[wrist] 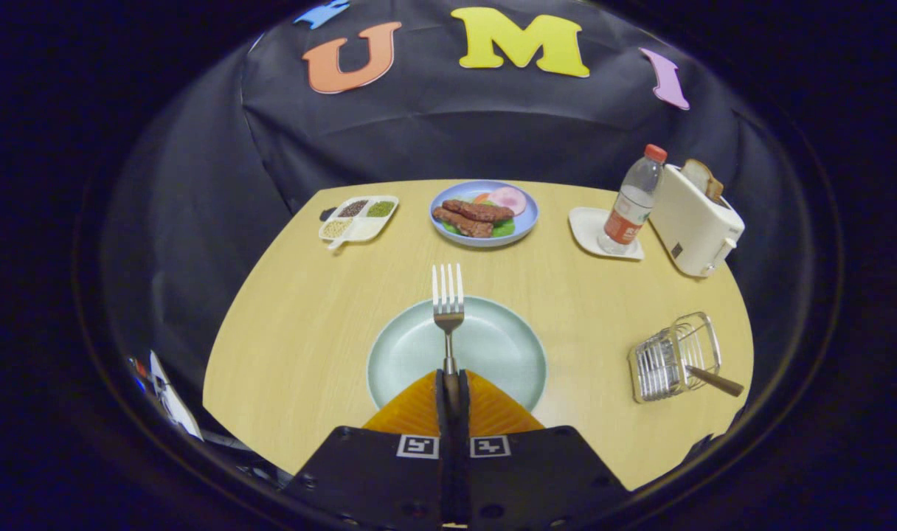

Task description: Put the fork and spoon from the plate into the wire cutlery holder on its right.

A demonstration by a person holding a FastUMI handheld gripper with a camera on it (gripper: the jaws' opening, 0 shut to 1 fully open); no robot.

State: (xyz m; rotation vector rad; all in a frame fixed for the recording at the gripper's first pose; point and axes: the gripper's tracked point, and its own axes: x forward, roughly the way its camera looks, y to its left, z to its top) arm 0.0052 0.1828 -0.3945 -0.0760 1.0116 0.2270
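You've got gripper (451,383) pinched tight on fork (448,313) handle, tines fwd over green plate (456,361) so it clears rim; wire cutlery holder (673,358) sits well right of plate; wooden handle (716,381), prob spoon, already in it; swing fork right.

Fisheye cam rode on the gripper (448,380), looked forward along its fingers (419,405), angled down over the bench (308,310) toward the booth wall; plate (411,346) sat close below.
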